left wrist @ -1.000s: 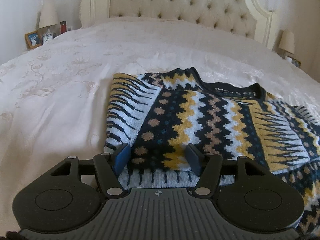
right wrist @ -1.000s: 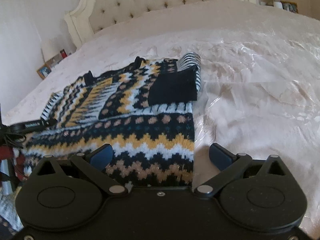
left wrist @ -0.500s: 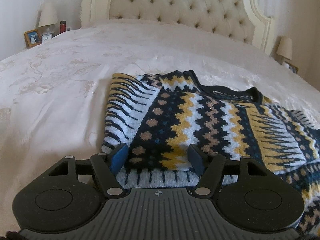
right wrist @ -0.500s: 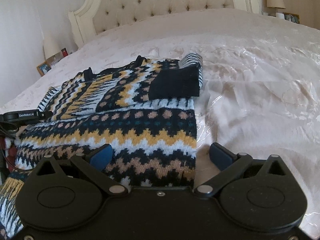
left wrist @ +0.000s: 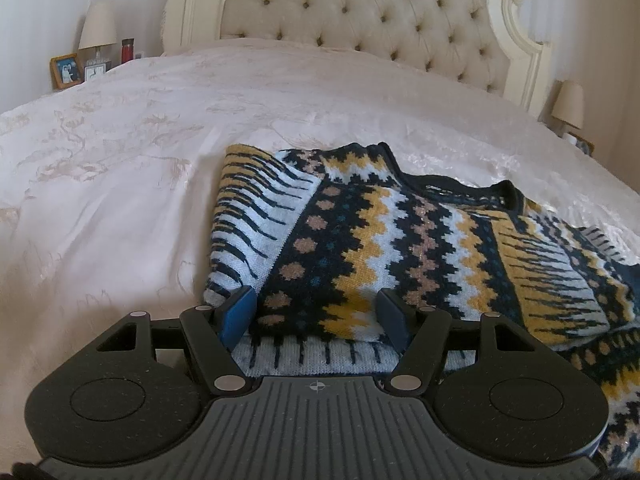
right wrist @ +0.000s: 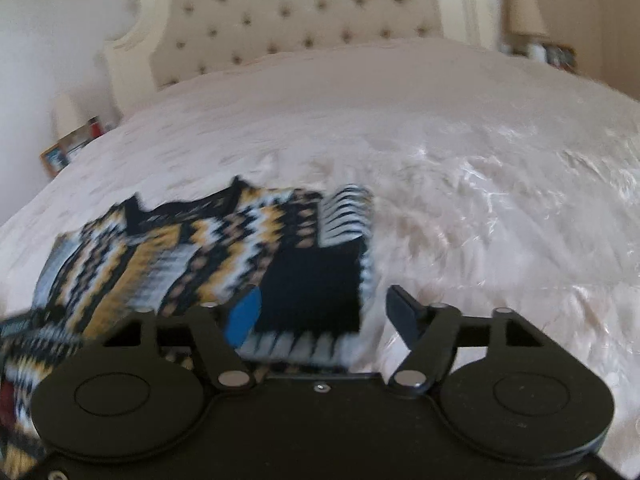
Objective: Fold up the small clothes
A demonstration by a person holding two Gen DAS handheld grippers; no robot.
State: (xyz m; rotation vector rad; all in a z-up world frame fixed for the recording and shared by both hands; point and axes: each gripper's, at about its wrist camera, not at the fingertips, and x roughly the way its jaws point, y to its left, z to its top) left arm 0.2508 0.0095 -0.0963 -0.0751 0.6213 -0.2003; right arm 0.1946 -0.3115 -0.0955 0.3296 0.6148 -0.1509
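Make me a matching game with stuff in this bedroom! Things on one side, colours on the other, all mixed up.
Things:
1. sweater
2. headboard
3. bottle beside the lamp
4. pad on the right tool

Colours:
A. red
B. blue
C. cream with buttons
D. navy, yellow and white zigzags

Pairs: 1-D, 2-C, 3-A, 4-B

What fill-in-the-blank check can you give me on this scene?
1. The sweater lies on a ____.
2. Behind the bed stands a tufted ____.
3. The left gripper is ____, pads not pressing the knit.
4. The lamp stands beside a red ____.

Missing words: bed; headboard; open; bottle
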